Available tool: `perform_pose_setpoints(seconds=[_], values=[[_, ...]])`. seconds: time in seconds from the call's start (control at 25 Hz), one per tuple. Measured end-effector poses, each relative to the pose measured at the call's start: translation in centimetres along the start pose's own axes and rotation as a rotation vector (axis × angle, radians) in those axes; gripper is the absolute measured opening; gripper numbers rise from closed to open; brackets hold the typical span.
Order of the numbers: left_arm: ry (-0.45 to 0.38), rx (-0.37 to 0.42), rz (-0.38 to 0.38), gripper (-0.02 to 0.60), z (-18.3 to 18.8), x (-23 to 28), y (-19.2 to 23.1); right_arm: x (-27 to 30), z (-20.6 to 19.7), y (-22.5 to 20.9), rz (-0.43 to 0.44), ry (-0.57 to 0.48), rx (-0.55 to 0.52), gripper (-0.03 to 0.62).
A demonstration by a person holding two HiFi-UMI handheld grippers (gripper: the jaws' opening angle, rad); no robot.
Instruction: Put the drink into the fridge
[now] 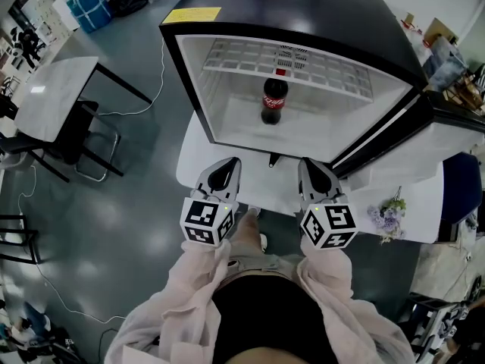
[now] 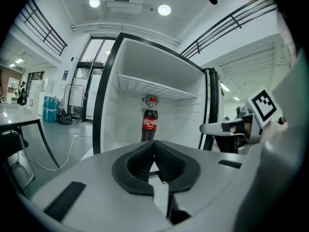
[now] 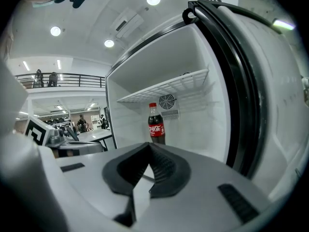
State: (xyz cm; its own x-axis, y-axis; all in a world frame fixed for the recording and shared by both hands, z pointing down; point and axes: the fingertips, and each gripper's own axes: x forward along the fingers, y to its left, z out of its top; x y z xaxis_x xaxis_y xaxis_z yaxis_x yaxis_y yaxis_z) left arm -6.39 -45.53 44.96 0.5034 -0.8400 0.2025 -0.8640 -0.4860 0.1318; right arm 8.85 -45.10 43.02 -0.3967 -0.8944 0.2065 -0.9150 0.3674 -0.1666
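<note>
Fridge (image 1: 303,6) open on white table (image 1: 417,211), grey floor (image 1: 136,226); cola bottle (image 1: 274,101) upright inside, under wire shelf (image 1: 318,65). Left gripper (image 1: 225,173) and right gripper (image 1: 315,177) side by side before the opening, jaws together, empty.

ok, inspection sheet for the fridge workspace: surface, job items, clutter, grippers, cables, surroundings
Surface: white table carries the fridge; its door stands open to the right.
Job's things: bottle upright inside the fridge, cap on, below the wire shelf.
Clutter: flowers on the table's right end.
Grippers: left gripper and right gripper both shut and empty, in front of the fridge opening, clear of the bottle.
Cables: cable runs down and across the floor left of the fridge.
Surroundings: side table and chair at left.
</note>
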Motion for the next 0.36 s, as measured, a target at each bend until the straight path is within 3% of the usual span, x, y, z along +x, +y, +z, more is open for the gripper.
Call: perform_pose_setpoints(seconds=[0.36], values=[[0.015, -0.006, 0.000, 0.012, -0.72, -0.04, 0.07, 0.07, -0.21, 0.43, 0.005, 0.000, 0.004, 0.008]])
